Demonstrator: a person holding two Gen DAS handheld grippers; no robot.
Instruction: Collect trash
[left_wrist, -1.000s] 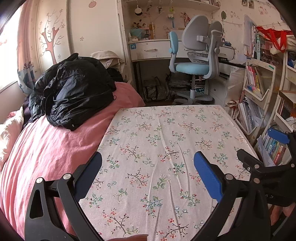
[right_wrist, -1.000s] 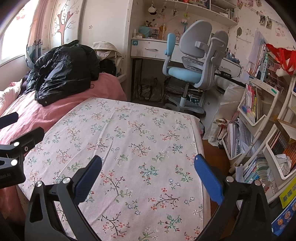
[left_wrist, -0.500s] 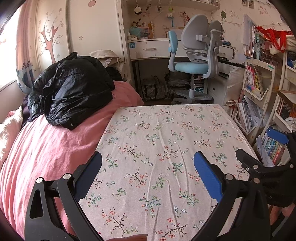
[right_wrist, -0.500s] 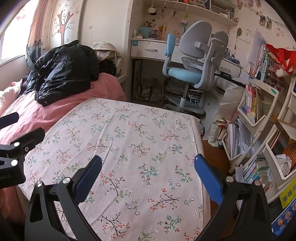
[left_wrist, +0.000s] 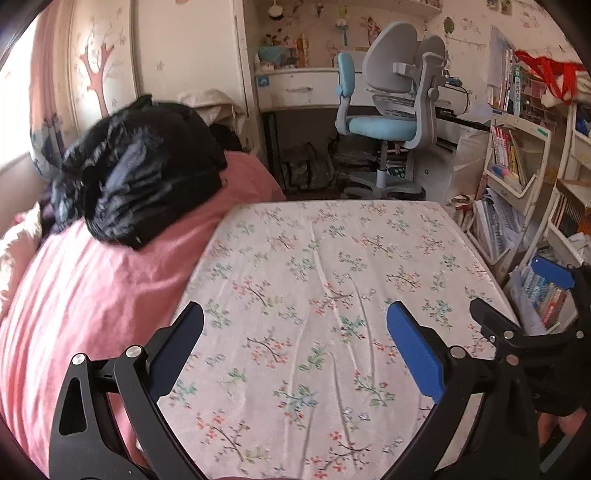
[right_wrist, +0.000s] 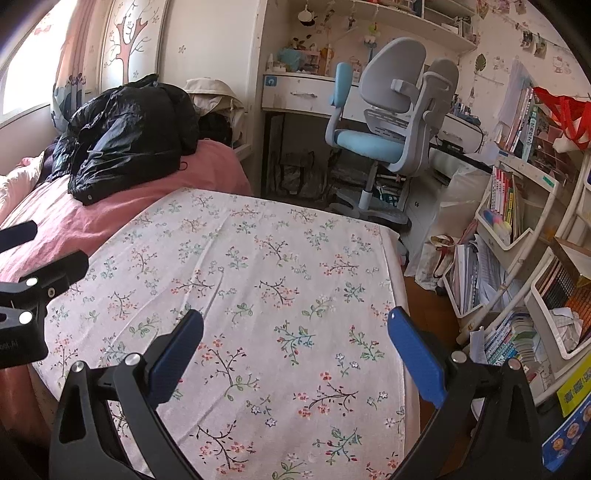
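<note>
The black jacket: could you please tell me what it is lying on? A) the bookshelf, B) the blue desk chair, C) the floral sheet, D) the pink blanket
D: the black jacket lies heaped on the pink blanket, beside the floral sheet.

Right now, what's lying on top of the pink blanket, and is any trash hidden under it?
A crumpled black jacket lies heaped on the pink blanket, with pale fabric behind it. Whatever sits beneath the jacket is covered. No trash shows on the floral sheet.

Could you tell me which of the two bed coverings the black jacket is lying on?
The plain pink blanket, not the floral sheet; the black jacket rests on the pink one.
</note>
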